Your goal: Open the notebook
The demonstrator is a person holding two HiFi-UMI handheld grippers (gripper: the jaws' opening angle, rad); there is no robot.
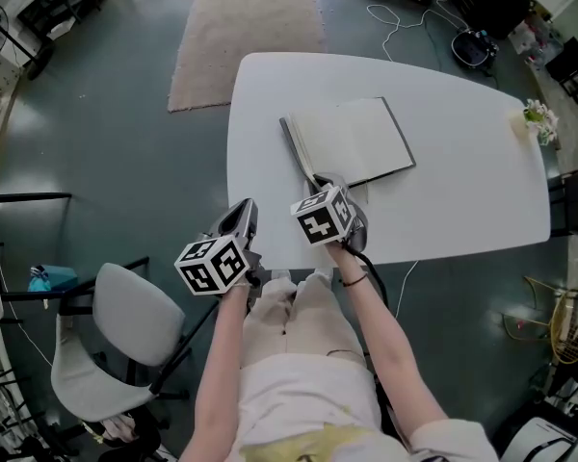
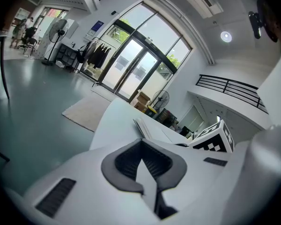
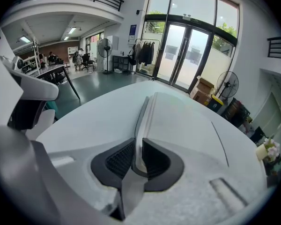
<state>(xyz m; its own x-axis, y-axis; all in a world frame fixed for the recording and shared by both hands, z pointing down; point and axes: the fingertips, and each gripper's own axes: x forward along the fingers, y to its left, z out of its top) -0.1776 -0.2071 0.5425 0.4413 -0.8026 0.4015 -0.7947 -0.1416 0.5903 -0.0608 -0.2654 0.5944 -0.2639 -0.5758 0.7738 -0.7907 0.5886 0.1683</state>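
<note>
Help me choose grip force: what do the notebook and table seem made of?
Notebook: paper, matte off-white. The right gripper view shows thin stacked leaves at its edge, with a thin dark cover, perhaps card. Table: smooth white top with a soft sheen, likely laminate or painted board; the look leaves that open.

The 2 arms reach forward side by side from the seated body, the left arm (image 1: 220, 354) bare and nearly straight, the right arm (image 1: 383, 327) angled inward with a dark band at the wrist. The left gripper (image 1: 241, 216) points ahead and slightly down with its 2 jaws closed together and nothing between them. The right gripper (image 1: 328, 183) sits just beside it and a little further forward, tilted more steeply down, its 2 jaws standing a narrow slot apart and pinching the near edge of the notebook (image 1: 361, 141).
</note>
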